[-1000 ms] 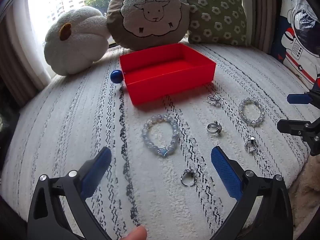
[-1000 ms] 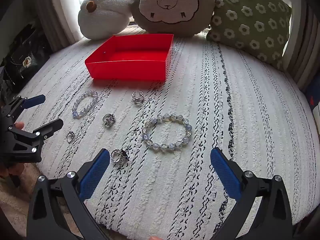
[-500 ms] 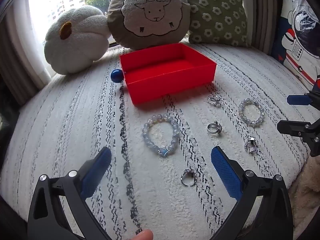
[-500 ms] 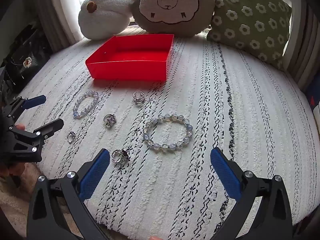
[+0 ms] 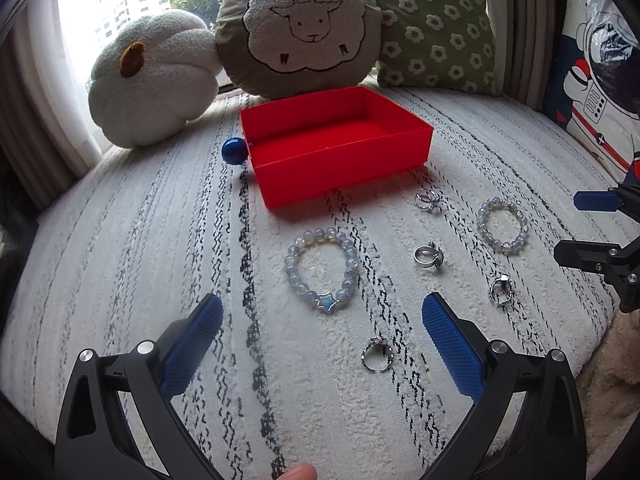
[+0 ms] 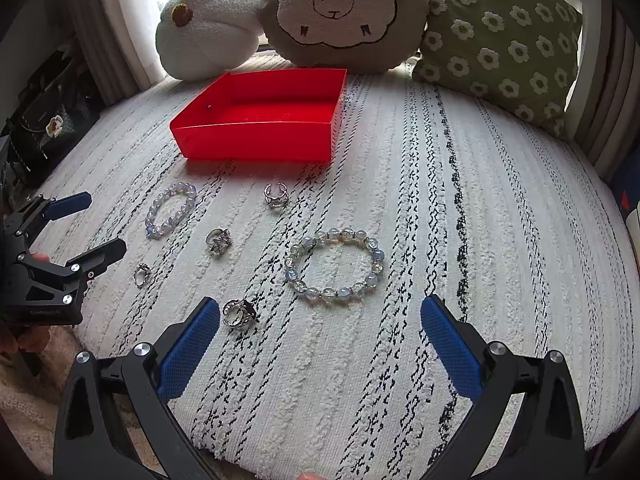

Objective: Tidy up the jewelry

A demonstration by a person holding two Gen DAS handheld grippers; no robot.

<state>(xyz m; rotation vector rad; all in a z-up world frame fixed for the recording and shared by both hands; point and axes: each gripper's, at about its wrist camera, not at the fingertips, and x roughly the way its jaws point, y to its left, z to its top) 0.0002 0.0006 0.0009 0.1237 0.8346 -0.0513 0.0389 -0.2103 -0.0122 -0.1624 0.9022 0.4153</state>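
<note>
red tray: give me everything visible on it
The red tray is a shallow, open-topped rectangular box that looks like thin, smooth plastic, with straight upright walls and a flat floor. It sits flat on the white woven cover, in front of the sheep cushion. No jewelry shows inside it. A blue ball rests at its left corner; contact is unclear. Neither gripper touches it.

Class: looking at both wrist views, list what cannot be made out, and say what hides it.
- Blue ball: out of sight behind the red tray in the right wrist view.
- Ring design: too small.
- Astronaut cushion: cut off by the left wrist view's edge.
</note>
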